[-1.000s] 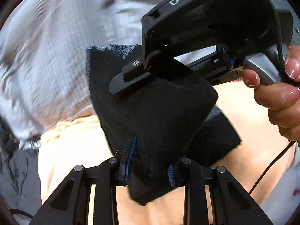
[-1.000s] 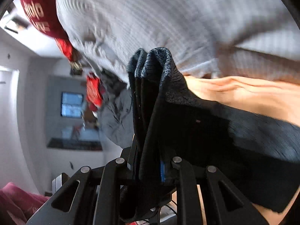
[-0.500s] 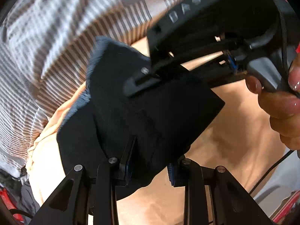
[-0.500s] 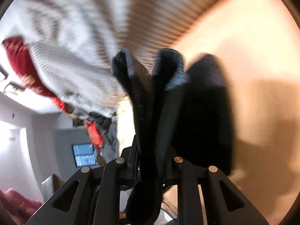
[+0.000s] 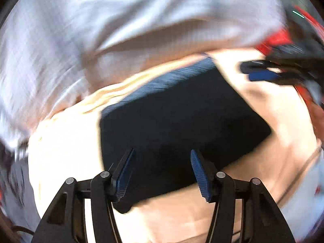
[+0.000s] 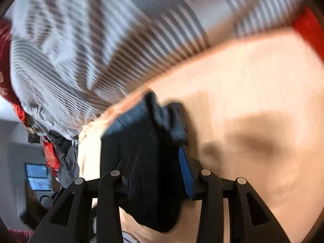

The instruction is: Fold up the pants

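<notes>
The folded dark pants [image 5: 178, 129] lie flat as a compact rectangle on the peach sheet [image 5: 64, 154]. My left gripper [image 5: 162, 162] is open, its blue pads wide apart just above the near edge of the pants and holding nothing. In the right wrist view the pants [image 6: 145, 162] sit between the fingers of my right gripper [image 6: 156, 162], which is open with a gap at the blue pad. In the left wrist view the right gripper [image 5: 261, 73] is blurred at the far right, past the pants' corner.
A grey striped cloth [image 5: 101, 30] is heaped behind the pants, also in the right wrist view [image 6: 101, 50]. Red fabric [image 5: 283, 38] lies at the right. A thin cable [image 5: 299, 174] runs across the sheet at the right. A room with a screen [image 6: 38, 176] shows at left.
Both grippers have let go of the pants and opened. The pants have dropped from being held up to lying flat on the sheet. The right gripper has pulled away to the right.
</notes>
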A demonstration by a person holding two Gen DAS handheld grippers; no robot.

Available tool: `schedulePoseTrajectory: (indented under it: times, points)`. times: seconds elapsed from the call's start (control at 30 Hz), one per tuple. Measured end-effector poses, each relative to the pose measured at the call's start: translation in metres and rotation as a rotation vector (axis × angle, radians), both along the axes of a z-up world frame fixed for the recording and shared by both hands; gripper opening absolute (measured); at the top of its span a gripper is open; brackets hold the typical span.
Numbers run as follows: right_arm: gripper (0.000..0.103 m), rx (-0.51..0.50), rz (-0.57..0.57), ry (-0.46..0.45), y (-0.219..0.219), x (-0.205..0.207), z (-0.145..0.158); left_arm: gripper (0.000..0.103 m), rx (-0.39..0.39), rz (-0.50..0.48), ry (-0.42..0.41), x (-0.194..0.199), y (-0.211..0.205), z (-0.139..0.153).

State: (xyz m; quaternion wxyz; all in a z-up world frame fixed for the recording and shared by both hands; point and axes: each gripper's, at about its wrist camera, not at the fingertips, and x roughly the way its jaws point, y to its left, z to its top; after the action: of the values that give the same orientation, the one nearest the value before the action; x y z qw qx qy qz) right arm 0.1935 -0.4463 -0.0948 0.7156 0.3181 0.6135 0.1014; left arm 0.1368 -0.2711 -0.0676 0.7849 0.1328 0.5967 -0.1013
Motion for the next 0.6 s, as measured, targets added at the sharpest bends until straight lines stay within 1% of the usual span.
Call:
schedulePoseTrajectory:
  times: [0.07,0.1,0.17,0.2,0.23,0.27,0.3,0.33,0.37,0.4,0.43,0.47,0.5,0.53,0.57,0.6]
  points:
    - [0.043,-0.006,0.034,-0.007,0.015,0.023,-0.007,0.058,0.019,0.121,0.014,0.023,0.022,-0.012]
    - [0.043,-0.013,0.047,-0.001,0.023,0.032,-0.013,0.058,0.015,0.168,0.017,0.032,0.033,-0.018]
    - [0.042,-0.047,0.092,0.056,0.041,0.050,-0.033,0.058,0.030,0.243,0.026,0.043,0.051,-0.030]
    - [0.029,-0.070,0.103,0.077,0.045,0.053,-0.037,0.058,0.028,0.272,0.031,0.047,0.063,-0.037]
    - [0.012,-0.089,0.111,0.077,0.049,0.053,-0.038,0.058,0.026,0.285,0.035,0.048,0.068,-0.041]
    - [0.010,-0.078,0.102,0.060,0.045,0.047,-0.036,0.058,0.022,0.294,0.043,0.045,0.073,-0.044]
    - [0.008,-0.075,0.084,0.051,0.043,0.043,-0.034,0.058,0.001,0.300,0.066,0.042,0.075,-0.050]
    - [0.008,-0.081,0.059,0.068,0.036,0.033,-0.035,0.061,-0.018,0.297,0.094,0.039,0.077,-0.057]
    - [0.008,-0.068,0.041,0.091,0.031,0.027,-0.040,0.073,-0.034,0.289,0.141,0.032,0.076,-0.070]
    - [0.011,-0.040,0.002,0.119,0.022,0.017,-0.045,0.076,-0.033,0.292,0.154,0.034,0.078,-0.080]
    - [0.013,-0.012,-0.032,0.125,0.012,0.010,-0.046,0.076,-0.044,0.305,0.138,0.027,0.079,-0.083]
    - [0.018,-0.001,-0.068,0.122,0.003,0.001,-0.043,0.076,-0.054,0.311,0.117,0.023,0.080,-0.082]
    - [0.037,-0.016,-0.085,0.122,-0.005,-0.007,-0.039,0.076,-0.056,0.307,0.111,0.022,0.080,-0.082]
    - [0.067,-0.021,-0.101,0.113,-0.011,-0.015,-0.036,0.076,-0.058,0.306,0.112,0.021,0.080,-0.082]
    - [0.076,-0.009,-0.112,0.102,-0.015,-0.021,-0.035,0.076,-0.068,0.313,0.117,0.021,0.081,-0.082]
    - [0.076,0.015,-0.118,0.104,-0.018,-0.026,-0.038,0.076,-0.074,0.319,0.120,0.020,0.083,-0.080]
